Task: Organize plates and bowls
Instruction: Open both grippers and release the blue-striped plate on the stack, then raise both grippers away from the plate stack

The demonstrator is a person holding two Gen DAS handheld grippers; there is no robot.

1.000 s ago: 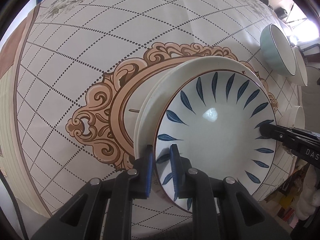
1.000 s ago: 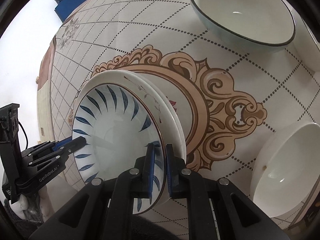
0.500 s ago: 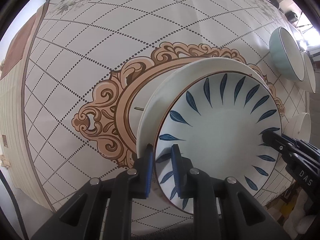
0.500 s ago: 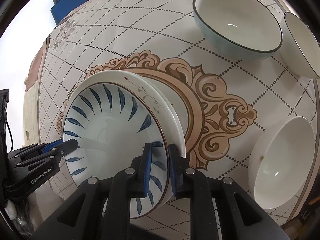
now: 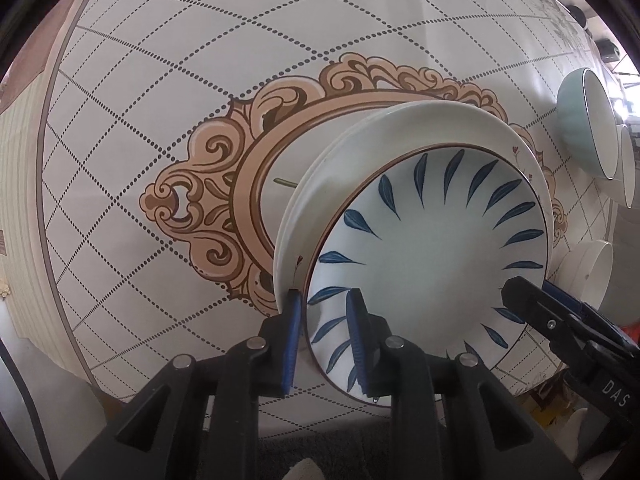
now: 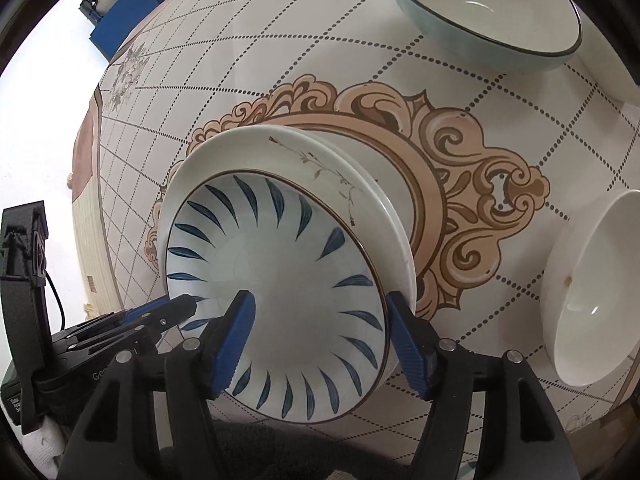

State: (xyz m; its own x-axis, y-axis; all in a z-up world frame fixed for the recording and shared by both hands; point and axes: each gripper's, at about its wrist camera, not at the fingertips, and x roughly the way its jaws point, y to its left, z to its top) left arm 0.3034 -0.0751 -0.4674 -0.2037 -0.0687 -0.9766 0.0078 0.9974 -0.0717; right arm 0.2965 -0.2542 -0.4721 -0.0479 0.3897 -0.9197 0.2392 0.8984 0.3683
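A blue-leaf plate [image 5: 432, 248] [image 6: 288, 264] lies on top of a stack of white plates [image 5: 400, 132] [image 6: 280, 152] in the middle of the table. My left gripper [image 5: 324, 332] straddles the plate's near rim. Its jaws are opening, and a thin gap shows beside the rim. My right gripper [image 6: 322, 336] straddles the opposite rim with its jaws opening wide, both pads off the plate. Each gripper shows in the other's view, the right gripper [image 5: 536, 290] at the plate's right edge and the left gripper [image 6: 184, 304] at its left edge.
A teal bowl [image 6: 480, 12] [image 5: 576, 128] stands at the far side, with a white bowl [image 5: 626, 168] beside it. Another white bowl [image 6: 592, 288] [image 5: 588, 268] sits close to the plates' right. The patterned tablecloth [image 5: 160, 80] is bare to the left.
The right jaws, shut on the blue-leaf plate's rim before, have swung wide apart. The left jaws have parted slightly. The plate stays on the white stack.
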